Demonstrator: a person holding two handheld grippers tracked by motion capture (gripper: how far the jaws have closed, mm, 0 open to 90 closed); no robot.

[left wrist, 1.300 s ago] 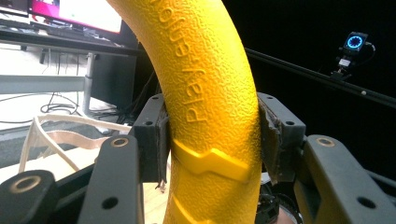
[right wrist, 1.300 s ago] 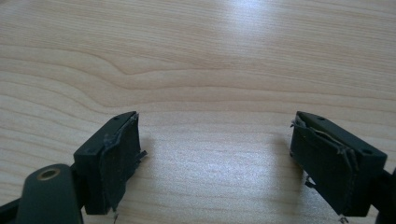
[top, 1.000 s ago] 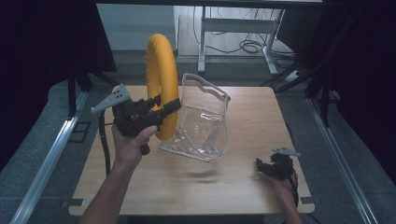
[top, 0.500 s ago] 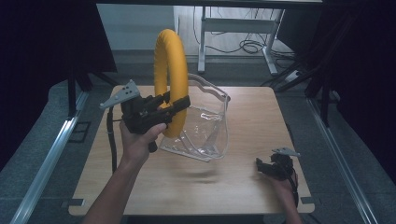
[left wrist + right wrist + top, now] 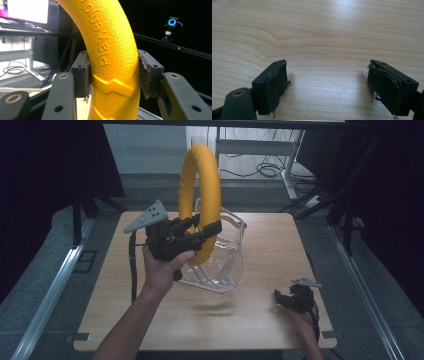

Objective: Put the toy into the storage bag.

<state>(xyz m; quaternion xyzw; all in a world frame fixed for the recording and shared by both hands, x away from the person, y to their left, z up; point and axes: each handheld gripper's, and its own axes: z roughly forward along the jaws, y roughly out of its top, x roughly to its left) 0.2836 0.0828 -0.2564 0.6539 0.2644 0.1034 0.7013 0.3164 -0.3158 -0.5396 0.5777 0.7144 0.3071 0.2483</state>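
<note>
Now higher — yellow ring (image 5: 201, 200) over clear bag (image 5: 227, 255), rightward

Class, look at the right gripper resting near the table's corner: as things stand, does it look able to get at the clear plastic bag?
Probably yes. The right gripper is open and holds nothing, and bare table lies between it and the clear plastic bag. The yellow ring, clamped in the left gripper, stands on the bag's far side.

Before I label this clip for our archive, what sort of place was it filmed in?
Probably a lab or recording workspace: a bare light wooden table ringed by black curtains, a small rail-mounted camera with a glowing blue ring, and a lit monitor on a desk with loose cables on the floor.
</note>
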